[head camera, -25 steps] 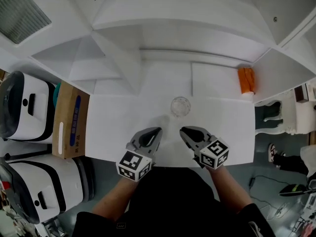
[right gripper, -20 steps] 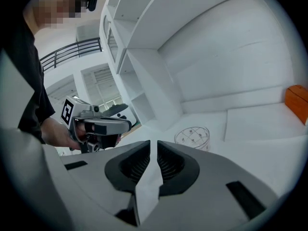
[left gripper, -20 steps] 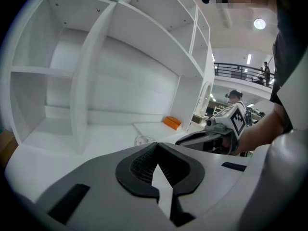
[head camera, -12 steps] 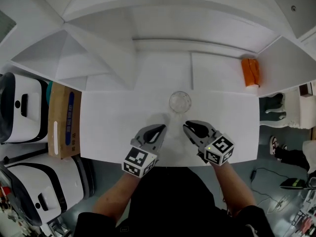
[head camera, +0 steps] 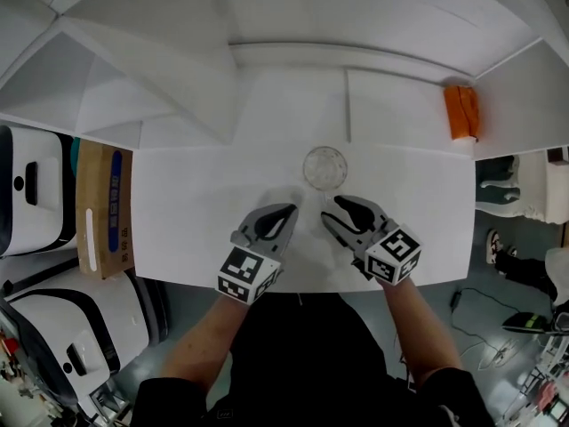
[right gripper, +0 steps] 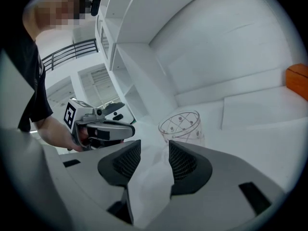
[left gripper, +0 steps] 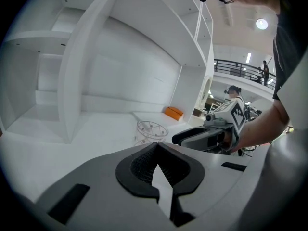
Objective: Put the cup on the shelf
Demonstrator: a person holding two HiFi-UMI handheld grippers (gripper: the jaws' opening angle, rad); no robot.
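Observation:
A clear glass cup (head camera: 324,167) with small dark motifs stands upright on the white table (head camera: 196,212), in front of the white shelf unit (head camera: 293,87). My right gripper (head camera: 336,212) is just short of the cup, slightly to its right. Its jaws have just been opening and nothing is between them. In the right gripper view the cup (right gripper: 182,126) sits beyond the parted pads (right gripper: 183,160). My left gripper (head camera: 286,212) hovers to the cup's near left. Its pads (left gripper: 139,165) are shut on nothing, with the cup (left gripper: 151,131) ahead.
An orange object (head camera: 462,112) lies at the back right, by the shelf's side wall. A cardboard box (head camera: 100,207) and white machines (head camera: 31,194) stand on the floor to the table's left. A slanted divider (head camera: 191,96) splits the shelf bays.
The right gripper's jaws have gone from shut to open. Both grippers have sunk a little towards the tabletop. The cup has not moved.

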